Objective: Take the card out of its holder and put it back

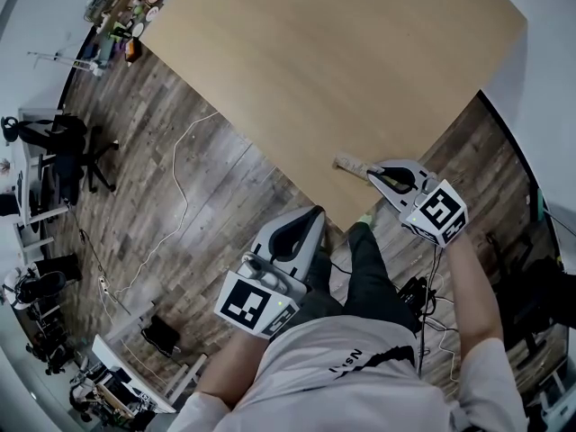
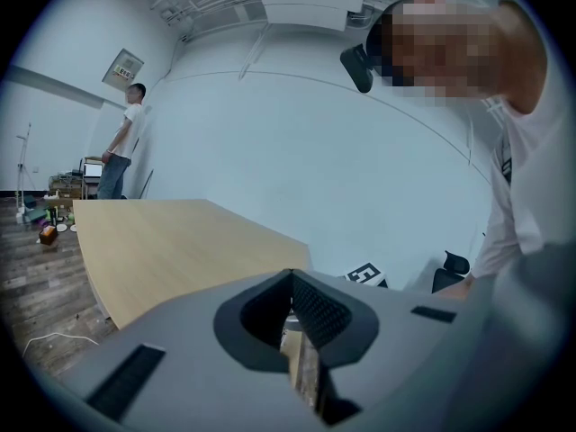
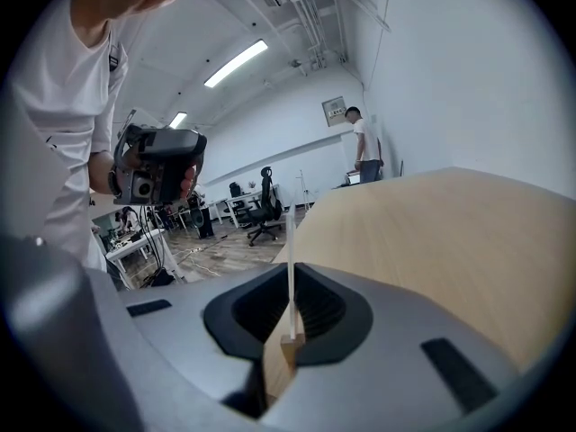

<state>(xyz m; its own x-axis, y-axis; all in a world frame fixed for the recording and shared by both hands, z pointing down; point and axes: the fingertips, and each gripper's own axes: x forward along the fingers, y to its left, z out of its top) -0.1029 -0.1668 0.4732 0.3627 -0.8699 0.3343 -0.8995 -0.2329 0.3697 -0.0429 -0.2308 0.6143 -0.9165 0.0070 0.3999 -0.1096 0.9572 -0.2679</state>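
Just inside the near corner of a pale wooden table [image 1: 342,61], a thin white card [image 3: 290,268] stands upright in the slot of its small wooden holder [image 1: 349,164], which lies flat on the tabletop. The right gripper [image 1: 372,175] reaches in from the table's edge, its tips against the end of the holder. In the right gripper view its jaws are pressed together on the card, which is seen edge-on along their seam, with the holder block just below. The left gripper [image 1: 317,212] hangs off the table, above the person's dark trouser legs and beside the corner, well apart from the holder. Its jaws are closed on nothing, and the left gripper view shows only a sliver of table and floor through the slit between them. Each gripper carries a cube with square black-and-white markers [image 1: 439,212]. Around the table runs a dark plank floor [image 1: 207,178], crossed by a pale cable [image 1: 180,183], with a black office chair [image 1: 83,158] farther off to the left. A second person [image 3: 364,147] in a white shirt stands at the table's far end, next to a plain white wall [image 2: 342,151]
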